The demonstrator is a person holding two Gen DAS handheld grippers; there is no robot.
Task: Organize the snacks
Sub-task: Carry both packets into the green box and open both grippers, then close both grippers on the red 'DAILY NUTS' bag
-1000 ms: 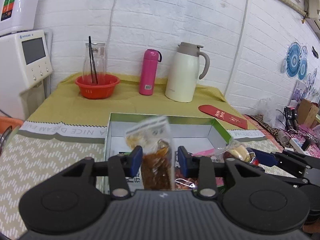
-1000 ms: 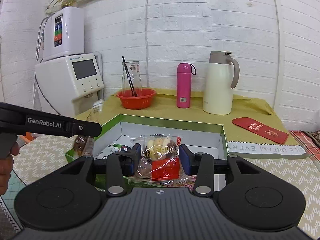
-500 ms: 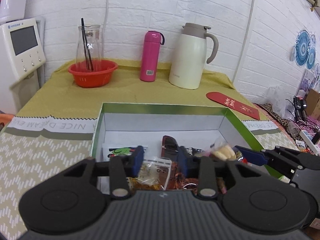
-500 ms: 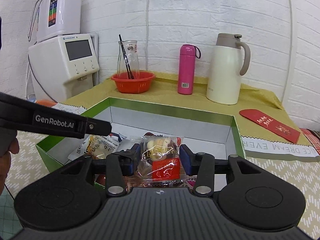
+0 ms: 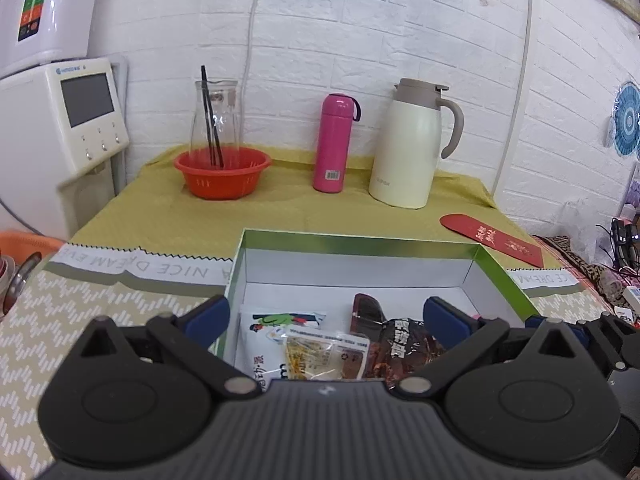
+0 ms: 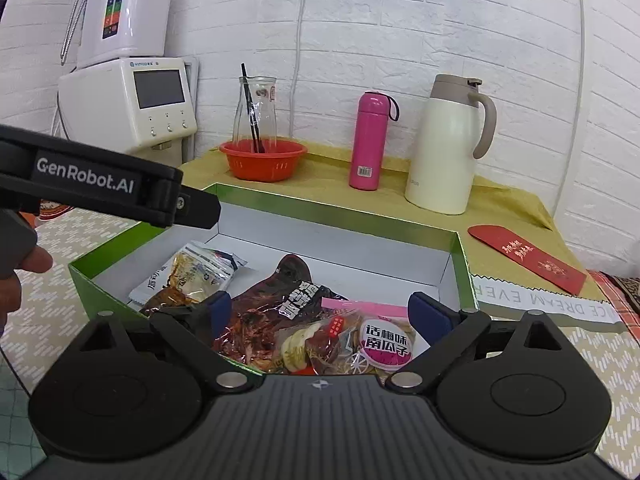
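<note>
A green box with a white inside [image 5: 360, 240] [image 6: 340, 216] lies on the table and holds several snack packets. My left gripper [image 5: 326, 316] hangs over its near left part, its jaws opening wide, with nothing pressed between the pads. Below it lie a clear packet of yellow-brown snack [image 5: 320, 356], a white packet [image 5: 272, 332] and a dark brown packet [image 5: 408, 344]. My right gripper [image 6: 324, 310] is over the box's near side, jaws opening too. Under it rest a clear packet with a pink round label [image 6: 380, 340] and a dark red packet [image 6: 280, 304], untouched by the pads.
At the back stand an orange bowl [image 5: 222, 172] with a glass carafe, a pink bottle [image 5: 334, 144] and a cream jug [image 5: 412, 144]. A red envelope [image 5: 492, 240] lies right of the box. A white appliance [image 5: 60, 120] is on the left. A person's hand [image 6: 24, 272] holds the left gripper.
Both grippers let go of their snack packets and spread their jaws wide. The packets now lie in the box, and both grippers sank a little toward it.
</note>
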